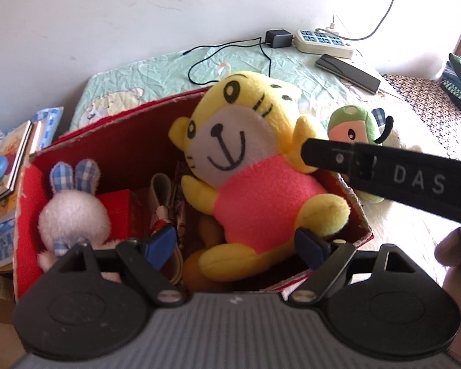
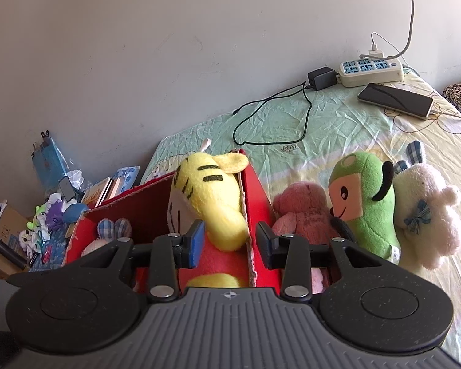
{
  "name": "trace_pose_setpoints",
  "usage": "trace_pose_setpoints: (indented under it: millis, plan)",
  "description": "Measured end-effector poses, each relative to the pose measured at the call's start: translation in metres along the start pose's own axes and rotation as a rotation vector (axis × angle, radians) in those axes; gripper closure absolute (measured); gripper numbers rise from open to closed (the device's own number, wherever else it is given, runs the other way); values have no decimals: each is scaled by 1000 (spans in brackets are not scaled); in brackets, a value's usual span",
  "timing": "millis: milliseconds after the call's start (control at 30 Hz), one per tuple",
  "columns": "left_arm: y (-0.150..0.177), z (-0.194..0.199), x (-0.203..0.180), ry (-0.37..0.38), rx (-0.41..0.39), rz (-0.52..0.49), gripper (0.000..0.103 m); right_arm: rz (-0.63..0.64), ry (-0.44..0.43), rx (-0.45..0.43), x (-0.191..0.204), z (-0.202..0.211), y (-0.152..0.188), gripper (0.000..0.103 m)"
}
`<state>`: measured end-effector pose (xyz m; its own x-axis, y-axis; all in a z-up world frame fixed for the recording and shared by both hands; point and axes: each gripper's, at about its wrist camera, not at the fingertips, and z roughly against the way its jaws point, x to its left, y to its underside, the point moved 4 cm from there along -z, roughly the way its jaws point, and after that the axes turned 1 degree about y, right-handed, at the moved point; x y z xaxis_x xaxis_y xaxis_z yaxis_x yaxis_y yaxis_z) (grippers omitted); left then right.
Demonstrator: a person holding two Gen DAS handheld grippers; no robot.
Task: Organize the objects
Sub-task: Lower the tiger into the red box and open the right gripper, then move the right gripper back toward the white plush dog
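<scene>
The yellow tiger toy (image 1: pixel 255 166) lies in the red cardboard box (image 1: pixel 132 141) at the centre of the left wrist view, its head against the far right corner and its pink belly facing up. A small white rabbit (image 1: pixel 73 215) with checked blue ears sits in the box's left part, beside a red carton (image 1: pixel 116 212).

The left gripper (image 1: pixel 236 246) hangs over the box's near edge with its jaws apart and nothing pressed between them; the tiger's leg lies between the blue pads. The right gripper (image 2: pixel 229 244) has its jaws a little apart, straddling the box's right wall, with the tiger's arm in the gap; the pads do not press on it.

Right of the box, on the bed sheet (image 2: pixel 292 117), stand a pink bear (image 2: pixel 304 212), a green toy (image 2: pixel 365 203) and a white bear (image 2: pixel 427 209). In the upper right of the right wrist view lie a phone (image 2: pixel 395 100), a power strip (image 2: pixel 372 72) and a black charger (image 2: pixel 321 78) by the wall. Books and clutter (image 2: pixel 46 215) fill the left edge.
</scene>
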<state>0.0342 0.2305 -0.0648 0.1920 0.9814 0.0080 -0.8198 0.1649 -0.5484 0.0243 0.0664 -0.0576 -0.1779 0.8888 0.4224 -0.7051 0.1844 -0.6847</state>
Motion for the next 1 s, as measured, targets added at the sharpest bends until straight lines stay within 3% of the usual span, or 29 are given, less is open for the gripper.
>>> trace_pose_setpoints:
  millis: [733,1000]
  plan:
    - [0,31,-22,-140,-20,111,18,-1,-121,70,-24,24,-4,63]
    - [-1,49,-44,-181,-54,121,18,-1,-137,71,-42,39,-9,57]
